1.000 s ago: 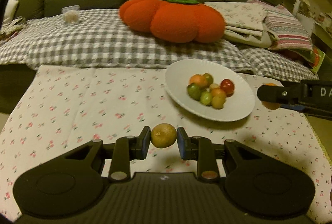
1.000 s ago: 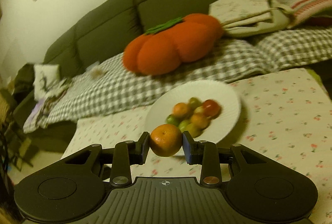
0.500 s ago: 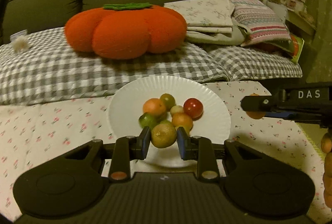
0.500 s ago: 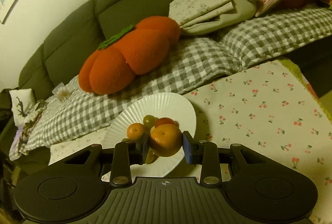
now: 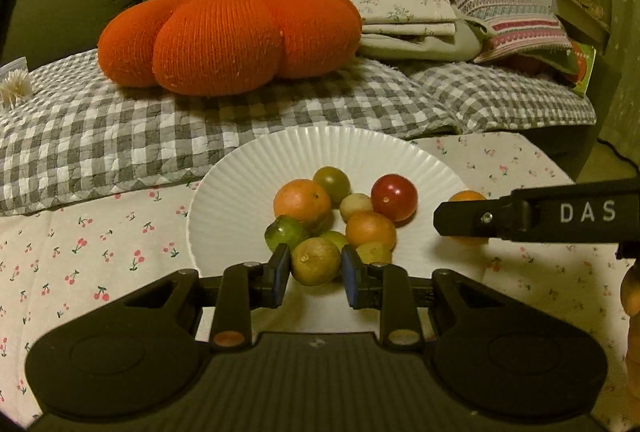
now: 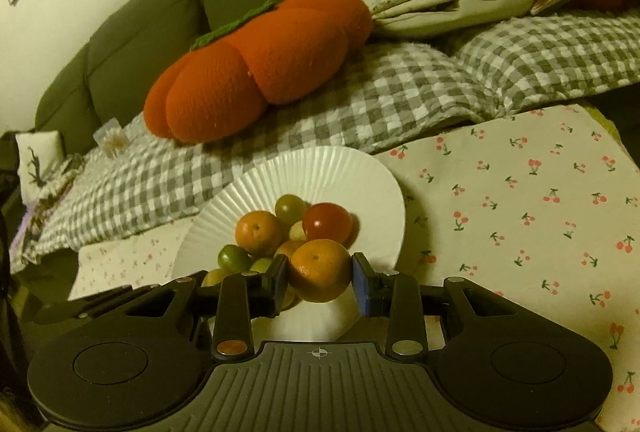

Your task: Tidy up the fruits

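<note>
Fruits are what we are gathering, and most already sit heaped at the middle of the white plate (image 5: 224, 192), which rests on the cherry-print bench (image 5: 80, 232) in front of the checked sofa cover and the orange pumpkin cushion (image 5: 228, 36).

Our left claw (image 5: 315, 269) is closed on a yellow-green fruit (image 5: 316, 261) at the heap's six o'clock edge, low over the plate. Our right claw (image 6: 320, 274) grips an orange (image 6: 319, 269), hovering toward four o'clock of the heap, near the red tomato (image 6: 327, 222).

To do this well, we judge each fruit should go down onto bare plate beside the heap, not on top, where it could roll. We would lower until it touches, then widen the fingers only slightly, and let one claw finish before the other, since they are close.
</note>
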A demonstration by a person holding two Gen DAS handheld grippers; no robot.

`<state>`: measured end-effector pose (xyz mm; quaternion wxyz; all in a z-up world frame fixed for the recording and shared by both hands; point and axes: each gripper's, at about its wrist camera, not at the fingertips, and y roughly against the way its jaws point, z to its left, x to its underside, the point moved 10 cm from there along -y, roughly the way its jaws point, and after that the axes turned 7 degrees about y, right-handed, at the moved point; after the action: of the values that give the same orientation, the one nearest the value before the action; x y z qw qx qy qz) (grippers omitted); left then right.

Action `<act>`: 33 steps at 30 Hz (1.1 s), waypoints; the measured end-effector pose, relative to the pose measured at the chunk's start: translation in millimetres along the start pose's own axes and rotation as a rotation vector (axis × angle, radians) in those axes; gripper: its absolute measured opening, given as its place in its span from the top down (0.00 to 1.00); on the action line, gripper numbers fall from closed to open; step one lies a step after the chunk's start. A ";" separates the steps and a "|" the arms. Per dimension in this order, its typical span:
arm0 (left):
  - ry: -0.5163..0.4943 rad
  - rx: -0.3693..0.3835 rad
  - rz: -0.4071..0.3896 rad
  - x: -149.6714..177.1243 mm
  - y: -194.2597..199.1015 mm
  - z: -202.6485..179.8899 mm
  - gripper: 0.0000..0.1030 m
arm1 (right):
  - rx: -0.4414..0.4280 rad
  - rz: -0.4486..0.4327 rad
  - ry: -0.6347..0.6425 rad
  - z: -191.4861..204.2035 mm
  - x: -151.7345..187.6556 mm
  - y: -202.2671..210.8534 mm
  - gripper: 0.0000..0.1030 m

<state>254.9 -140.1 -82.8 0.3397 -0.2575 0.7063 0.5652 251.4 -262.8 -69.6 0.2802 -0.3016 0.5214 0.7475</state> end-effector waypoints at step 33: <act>0.044 0.027 -0.029 -2.6 11.2 15.6 0.52 | 0.030 -0.023 0.078 12.4 -2.9 -3.0 0.57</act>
<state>251.2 -122.4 -75.8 0.3359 -0.2755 0.7171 0.5450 253.5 -250.5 -65.9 0.2726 -0.3324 0.5395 0.7240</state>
